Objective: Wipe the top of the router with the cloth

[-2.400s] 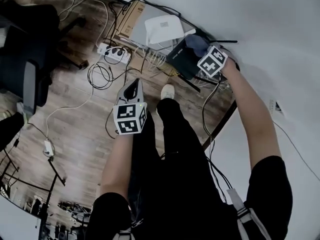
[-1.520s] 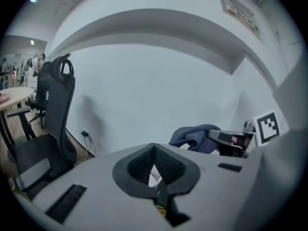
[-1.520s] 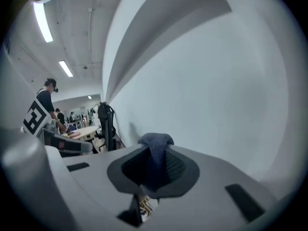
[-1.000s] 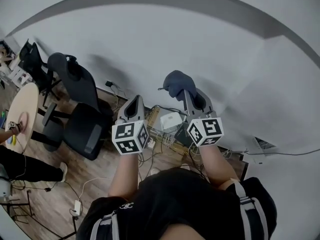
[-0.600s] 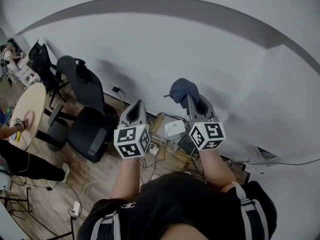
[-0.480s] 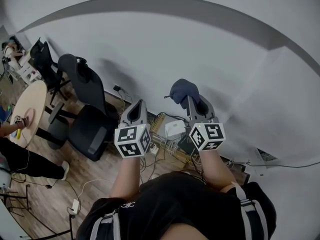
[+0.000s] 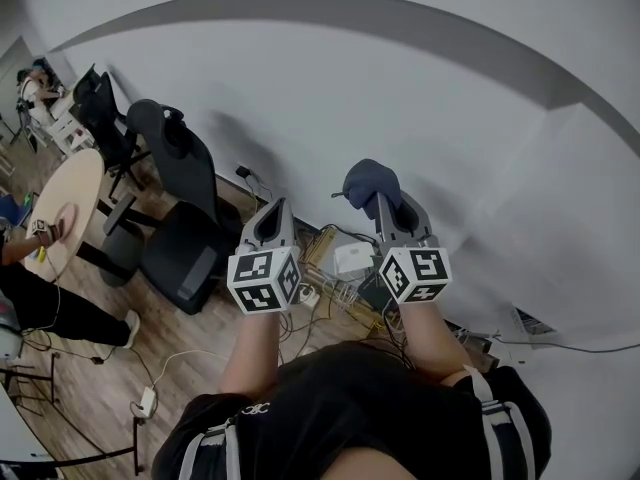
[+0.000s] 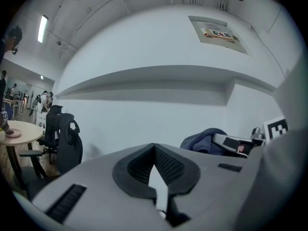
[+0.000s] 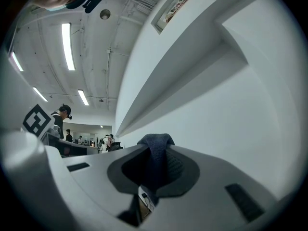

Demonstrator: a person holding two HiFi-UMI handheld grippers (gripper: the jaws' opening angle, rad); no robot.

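While both arms reach out toward the pale wall (image 7: 420, 88), the right hand-held gripper (image 7: 386, 208) pinches the dark blue cloth (image 7: 368, 182), which bunches above its jaw tips at 12 o'clock and is held up in the air against the wall. From the right gripper view the cloth (image 9: 156, 150) fills the gap between the jaws and pokes out over them. The left hand-held gripper (image 7: 271, 211) is level with it at 9 o'clock, well apart, with its jaws pressed together at the tips on nothing. Far below on the wooden floor (image 7: 190, 343), between the two grippers, a white box (image 7: 353, 258) lies among tangled cables (image 7: 325, 288) close to the wall; I cannot tell if it is the router. A black office chair (image 7: 178, 218) stands at 10 o'clock, and a round bench (image 7: 70, 208) lies at 9 o'clock beyond it.
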